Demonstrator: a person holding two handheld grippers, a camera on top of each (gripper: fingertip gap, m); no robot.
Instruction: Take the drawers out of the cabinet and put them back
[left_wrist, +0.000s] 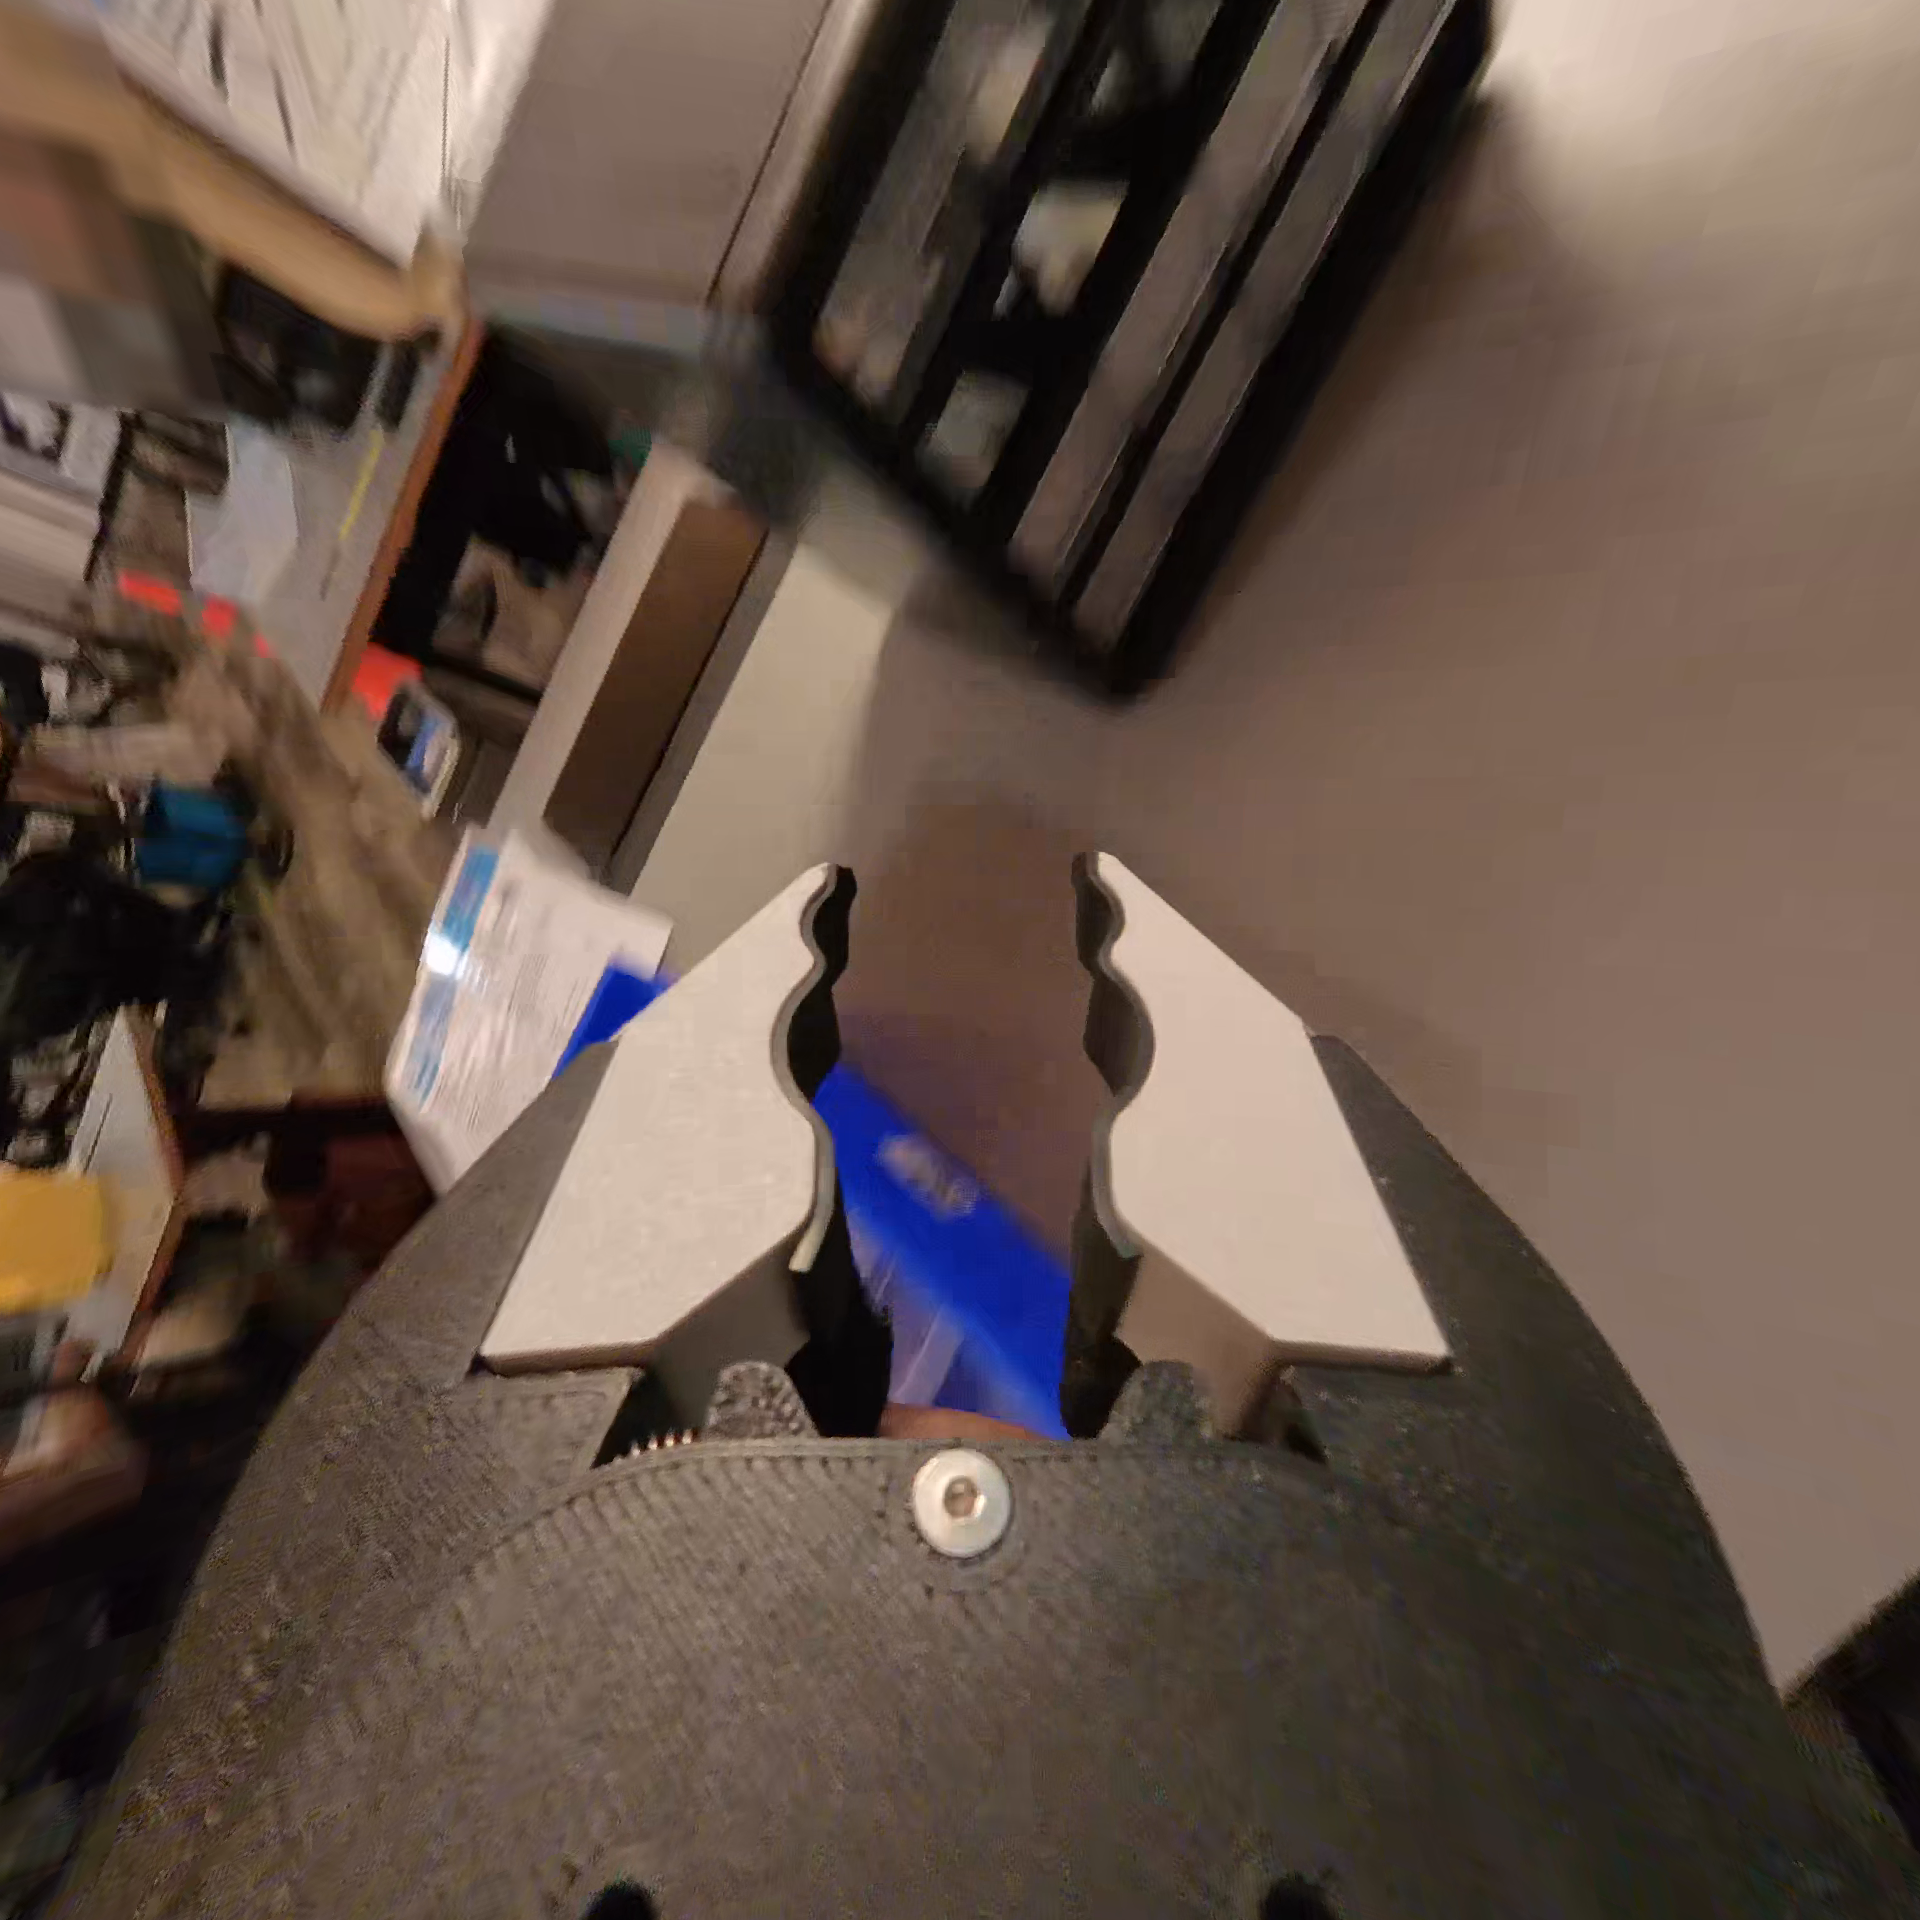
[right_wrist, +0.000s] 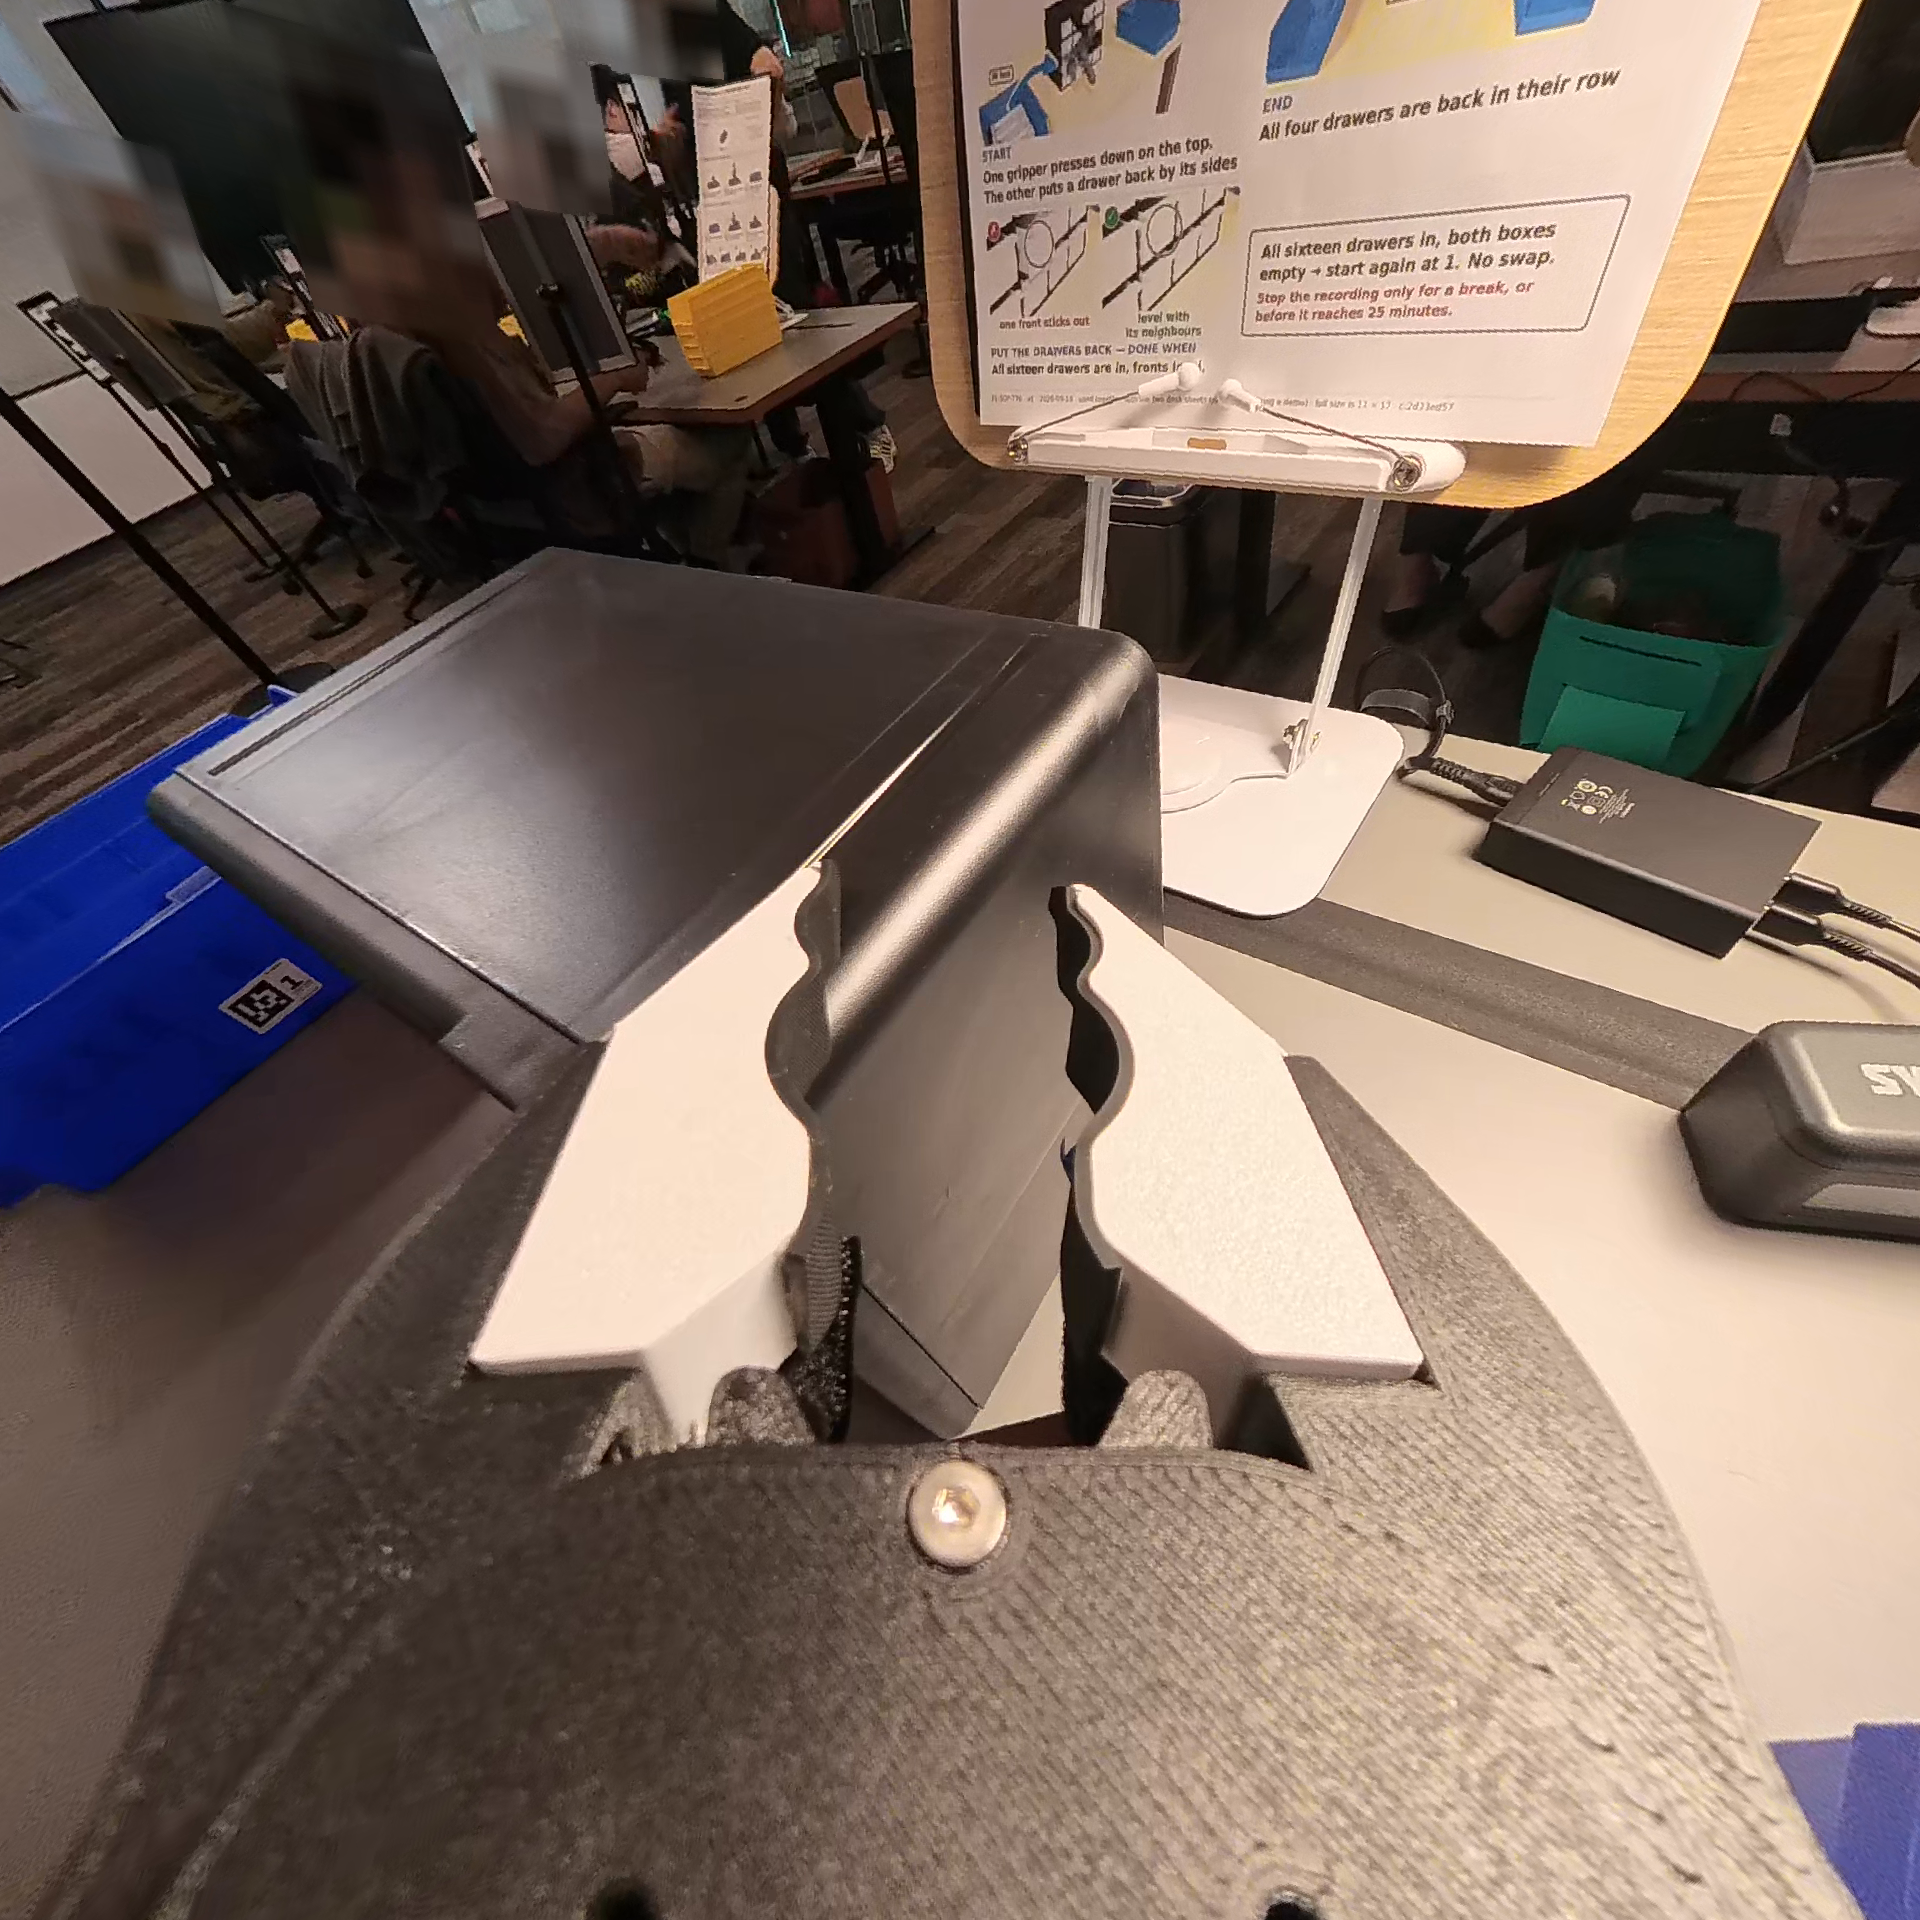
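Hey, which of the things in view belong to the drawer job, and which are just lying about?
Job:
black cabinet
blue bin beside it
instruction sheet on its stand

Lying about:
black power adapter with cables
grey case
green bin on the floor
yellow bins on the far desk

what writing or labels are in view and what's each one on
I won't quote writing; here is what bears it.
Sheet on the stand: printed lines, legible.
Adapter: tiny marks, too small.
Grey case: white letters, cut off.
Blue bin: coded sticker.
White box, left view: blurred.
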